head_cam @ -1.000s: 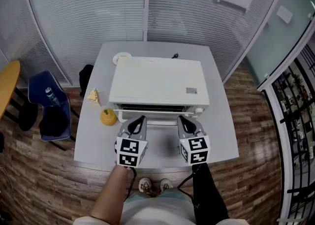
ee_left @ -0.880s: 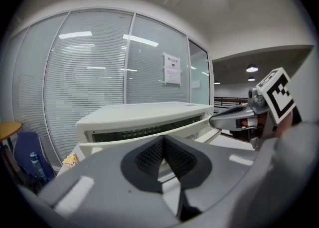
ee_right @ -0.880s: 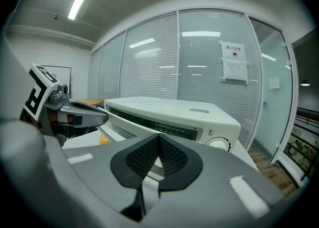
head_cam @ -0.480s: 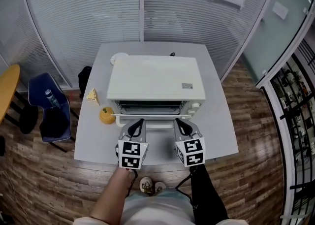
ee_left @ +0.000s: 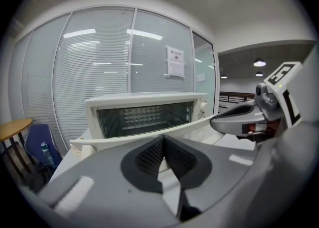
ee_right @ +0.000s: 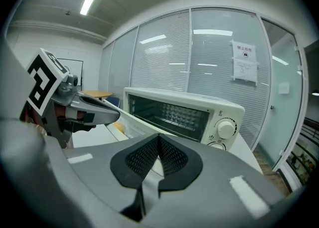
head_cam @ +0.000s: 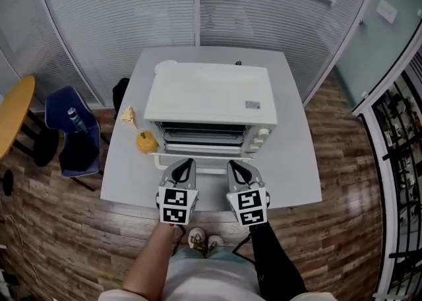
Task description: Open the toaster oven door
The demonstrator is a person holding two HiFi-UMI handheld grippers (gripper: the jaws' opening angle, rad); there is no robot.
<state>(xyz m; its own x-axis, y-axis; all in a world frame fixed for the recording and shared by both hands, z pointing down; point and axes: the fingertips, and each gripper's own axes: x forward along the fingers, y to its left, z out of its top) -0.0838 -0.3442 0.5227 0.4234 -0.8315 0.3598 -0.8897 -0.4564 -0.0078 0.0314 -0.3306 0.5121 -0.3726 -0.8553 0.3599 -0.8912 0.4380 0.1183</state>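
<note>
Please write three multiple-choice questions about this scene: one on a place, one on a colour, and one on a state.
1. Where is the orange toy relative to the oven? A on top; B beside it, on the table; C inside.
2. The oven's colour? A white; B black; C red.
3. The door is: A shut; B taken off; C open.
Key: B, the toy stands on the table by the oven's side; A, the casing is white; C, the door hangs down and the inside shows.

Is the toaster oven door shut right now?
No: in the head view the door is tipped forward and down in front of the toaster oven, leaving the dark inside exposed.
</note>
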